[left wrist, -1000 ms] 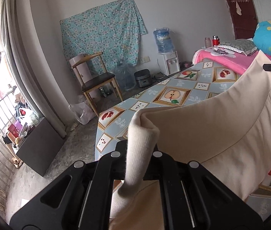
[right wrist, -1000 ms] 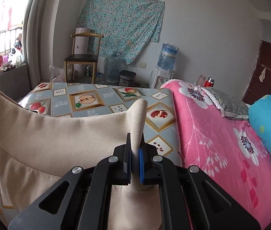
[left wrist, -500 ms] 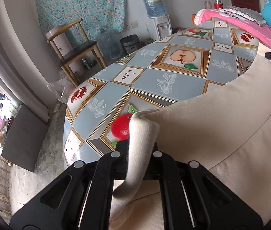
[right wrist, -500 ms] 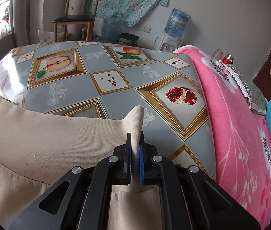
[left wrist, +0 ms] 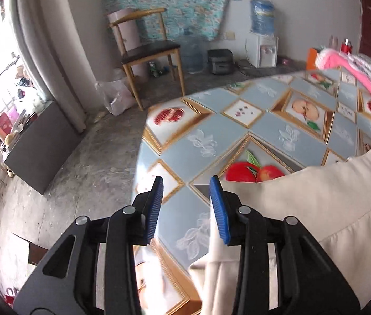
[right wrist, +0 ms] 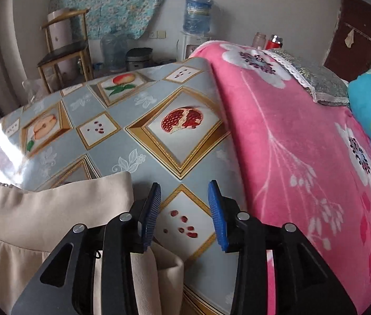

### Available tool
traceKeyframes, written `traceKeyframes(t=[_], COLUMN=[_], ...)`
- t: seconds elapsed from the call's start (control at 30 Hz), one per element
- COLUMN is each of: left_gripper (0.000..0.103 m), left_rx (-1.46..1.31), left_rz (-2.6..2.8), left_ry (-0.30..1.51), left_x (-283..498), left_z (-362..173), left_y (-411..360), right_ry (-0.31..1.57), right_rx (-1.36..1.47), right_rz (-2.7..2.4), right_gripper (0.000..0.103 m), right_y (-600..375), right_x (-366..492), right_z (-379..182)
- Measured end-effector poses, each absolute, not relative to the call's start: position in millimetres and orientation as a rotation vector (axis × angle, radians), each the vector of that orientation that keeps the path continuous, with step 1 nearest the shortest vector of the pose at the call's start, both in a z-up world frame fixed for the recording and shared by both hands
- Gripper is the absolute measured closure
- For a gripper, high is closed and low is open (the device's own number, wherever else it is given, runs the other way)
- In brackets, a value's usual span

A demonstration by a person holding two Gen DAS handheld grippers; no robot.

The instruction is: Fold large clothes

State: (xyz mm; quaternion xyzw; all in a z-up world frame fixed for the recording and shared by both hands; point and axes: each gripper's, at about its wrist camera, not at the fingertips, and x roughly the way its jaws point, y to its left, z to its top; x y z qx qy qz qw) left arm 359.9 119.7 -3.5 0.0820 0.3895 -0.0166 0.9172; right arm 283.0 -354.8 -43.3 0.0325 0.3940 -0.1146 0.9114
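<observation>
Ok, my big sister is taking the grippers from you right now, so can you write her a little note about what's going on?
Left gripper: open, holding nothing, over the fruit-print tablecloth.
Right gripper: open too, nothing between its fingers.
The beige garment lies on the table; both grippers pinched its top band a second ago and have just let go. The band's right end sits beside the right gripper, with some loose cloth bunched under it.
Done: the garment is laid down with its top edge spread out.
Left: it does not look folded yet. Probably smooth it, then pick up an edge and start folding.
</observation>
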Motion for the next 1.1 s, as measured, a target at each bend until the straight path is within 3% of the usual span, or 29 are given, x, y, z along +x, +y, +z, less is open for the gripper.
traceKeyframes(t=[0.17,0.33,0.37,0.47,0.67,0.87,1.1], left_gripper=[0.068,0.066,0.066,0.067,0.068,0.065,0.069], left_rx=[0.131,0.149,0.124,0.026,0.055,0.131,0.119], left_rz=[-0.225,-0.263,-0.252,-0.22,-0.262,-0.268,-0.301], left_ry=[0.812,1.013,1.038,1.032,0.945,1.029,0.904], left_x=[335,337,336,323,272,236,209], left_z=[6,-44,-54,-51,-20,-57,-17], left_y=[100,77,82,106,105,100,83], right_ry=[0.833,0.999,1.018,1.016,0.948,1.0,0.857], right_rx=[0.062,0.111,0.15,0.208,0.171,-0.005,0.047], right_rz=[-0.012,0.019,0.021,0.005,0.069,0.057,0.183], right_gripper=[0.063,0.063,0.068,0.077,0.07,0.068,0.068], right_y=[-319,-304,-314,-332,-320,-308,-258], right_x=[272,289,288,274,219,171,148], right_z=[-39,-87,-97,-94,-60,-109,-61])
